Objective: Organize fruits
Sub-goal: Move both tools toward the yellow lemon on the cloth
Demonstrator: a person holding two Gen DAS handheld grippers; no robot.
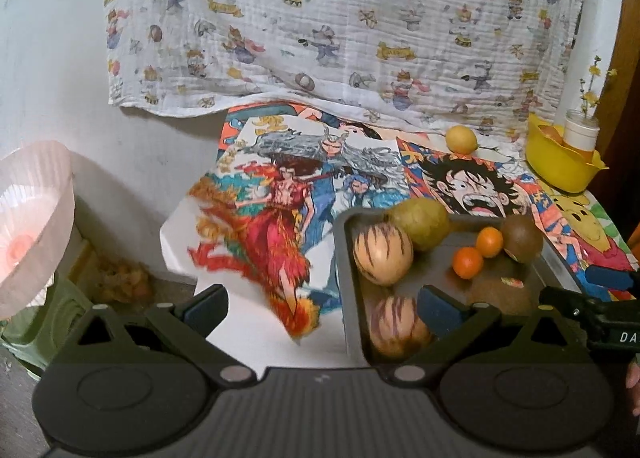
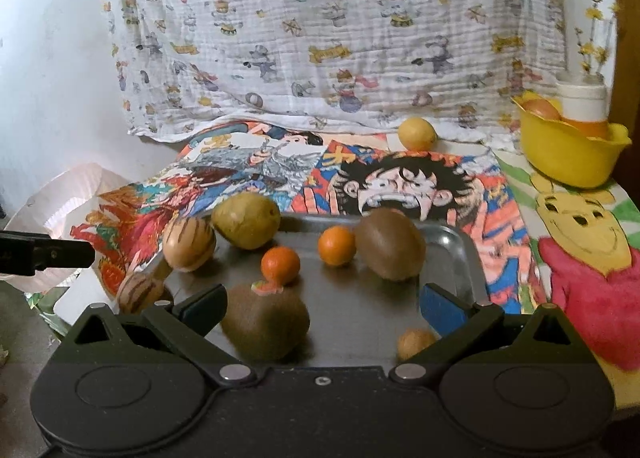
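Jaws on both grippers were seen spread wide with nothing held: the left gripper [image 1: 322, 308] hovered over the near left rim of the metal tray [image 2: 460, 236], and the right gripper [image 2: 320, 308] hung low over the tray's near half. Taken from left to right in the right wrist view, the tray was found to carry 2 striped melons [image 2: 188, 244], 1 of them partly hidden behind the left finger, then a green pear [image 2: 246, 219], 2 small oranges [image 2: 280, 266], a near kiwi [image 2: 266, 328] with a sticker, a far kiwi [image 2: 390, 244] and a small brown fruit [image 2: 414, 342] at the near edge. Farther right, a lemon [image 2: 416, 133] lay alone on the poster-covered surface [image 2: 580, 217], well apart from the tray, and a yellow bowl [image 2: 568, 157] at the far right held a white cup and at least 1 fruit. Little sorting was judged to be done, since nearly all the fruit remained mixed in the tray. The near kiwi, between the right jaws, was judged the likely next pick.
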